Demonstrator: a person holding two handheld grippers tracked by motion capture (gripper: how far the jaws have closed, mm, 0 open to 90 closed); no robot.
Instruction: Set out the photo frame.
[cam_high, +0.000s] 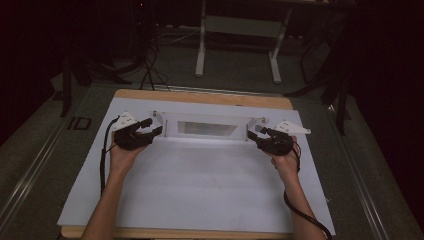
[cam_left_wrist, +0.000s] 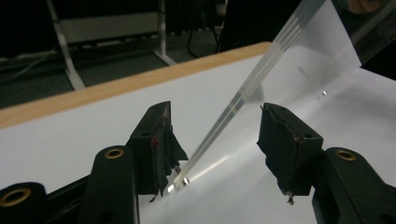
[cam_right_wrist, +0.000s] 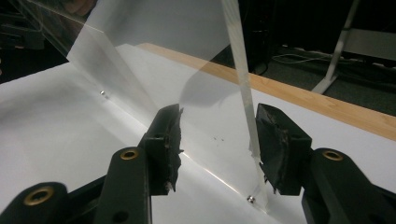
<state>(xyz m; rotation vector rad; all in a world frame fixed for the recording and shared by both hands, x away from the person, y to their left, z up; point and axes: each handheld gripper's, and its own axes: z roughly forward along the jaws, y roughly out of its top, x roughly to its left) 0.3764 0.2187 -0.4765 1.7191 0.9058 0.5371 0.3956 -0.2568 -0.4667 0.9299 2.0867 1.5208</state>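
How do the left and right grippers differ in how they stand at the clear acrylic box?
The left gripper stands open at the clear acrylic box, its pads clear of the end wall's edge between them. In the right gripper view, the right gripper has one pad against its end wall and the other off it. In the high view, the left gripper sits at the box's left end, the right at its right end. Both straddle an end wall low over the white sheet.

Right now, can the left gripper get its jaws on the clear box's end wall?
Probably yes: the left gripper is open with the clear box's end wall already between its jaws, nothing blocking.
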